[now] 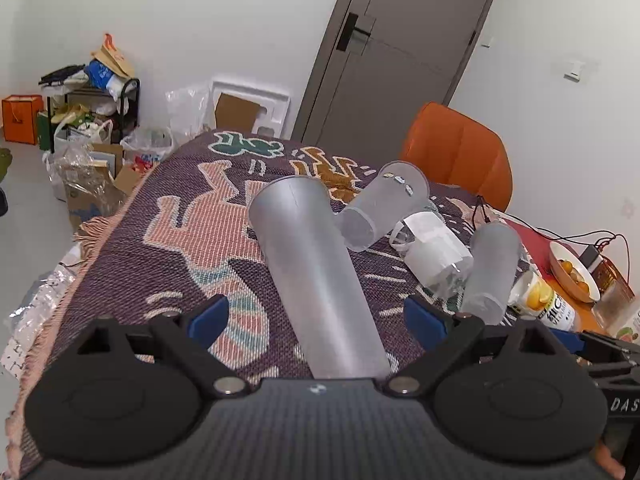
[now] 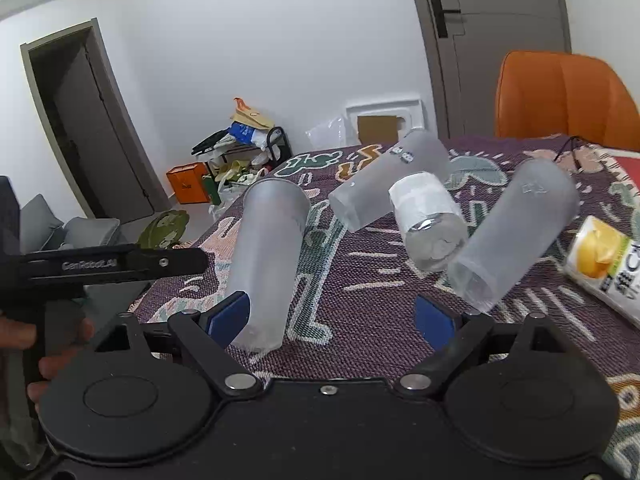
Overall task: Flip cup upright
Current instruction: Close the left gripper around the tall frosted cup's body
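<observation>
Several frosted plastic cups lie on their sides on the patterned cloth (image 1: 180, 240). The nearest tall cup (image 1: 316, 276) lies between the open fingers of my left gripper (image 1: 316, 320), its base toward the camera and its mouth pointing away; the pads do not touch it. It shows in the right wrist view (image 2: 268, 264) at the left. My right gripper (image 2: 332, 320) is open and empty, its left pad (image 2: 228, 316) beside that cup's base. A second cup (image 2: 388, 184), a paper-wrapped cup (image 2: 428, 224) and a third frosted cup (image 2: 516, 232) lie beyond.
A lemon drink carton (image 2: 604, 260) lies at the right. A bowl of fruit (image 1: 572, 272) and cables sit at the table's right end. An orange chair (image 1: 460, 152) stands behind the table. The left gripper's handle (image 2: 112, 268) and hand show at the left.
</observation>
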`<state>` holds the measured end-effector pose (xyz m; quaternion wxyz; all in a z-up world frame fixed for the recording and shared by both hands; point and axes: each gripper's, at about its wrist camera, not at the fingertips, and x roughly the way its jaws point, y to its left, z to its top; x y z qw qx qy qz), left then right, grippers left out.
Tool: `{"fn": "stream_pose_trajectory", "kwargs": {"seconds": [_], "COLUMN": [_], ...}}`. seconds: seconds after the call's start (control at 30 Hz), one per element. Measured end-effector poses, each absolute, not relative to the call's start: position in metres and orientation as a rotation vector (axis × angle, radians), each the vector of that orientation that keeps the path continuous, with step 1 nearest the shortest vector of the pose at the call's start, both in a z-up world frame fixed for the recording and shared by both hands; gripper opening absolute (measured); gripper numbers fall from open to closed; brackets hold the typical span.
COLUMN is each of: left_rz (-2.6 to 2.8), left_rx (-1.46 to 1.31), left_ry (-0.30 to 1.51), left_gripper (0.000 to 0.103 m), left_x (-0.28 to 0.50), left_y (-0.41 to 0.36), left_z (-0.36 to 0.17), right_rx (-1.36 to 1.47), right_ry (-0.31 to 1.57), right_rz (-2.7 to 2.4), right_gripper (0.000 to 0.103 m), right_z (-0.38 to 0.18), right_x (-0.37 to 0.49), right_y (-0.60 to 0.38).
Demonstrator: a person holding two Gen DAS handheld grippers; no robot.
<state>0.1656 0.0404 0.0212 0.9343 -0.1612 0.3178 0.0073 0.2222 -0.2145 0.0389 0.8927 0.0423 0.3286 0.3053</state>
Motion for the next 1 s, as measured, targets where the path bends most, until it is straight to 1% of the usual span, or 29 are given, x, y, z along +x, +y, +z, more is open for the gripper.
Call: {"fn": "stream_pose_trajectory", "kwargs": {"seconds": [0.47, 0.77, 0.97, 1.0], "left_rz": [0.025, 0.008, -0.015, -0.014], "left_rx": [-0.398, -0.460, -0.492, -0.497], "left_ry": [0.675, 0.688, 0.733, 0.747], "left_gripper": [0.094, 0.094, 0.094, 0.092], "left_x": [0.212, 0.242, 0.265, 0.268], "left_y": [0.060, 0.072, 0.074, 0.074], "left_z": [0.006, -0.003, -0.014, -0.017], "right_rx": [0.083, 0.060, 0.040, 0.043], "right_ry": [0.739, 0.773, 0.772, 0.778], "right_rz": [0.698, 0.720, 0.707, 0.700], "right_gripper": [0.088, 0.089, 0.089, 0.089], "right_z": [0.038, 0.036, 0.038, 0.036], "right_x": [0.274, 0.294, 0.295, 0.296], "right_y": [-0.176, -0.148, -0.142, -0.144]}}
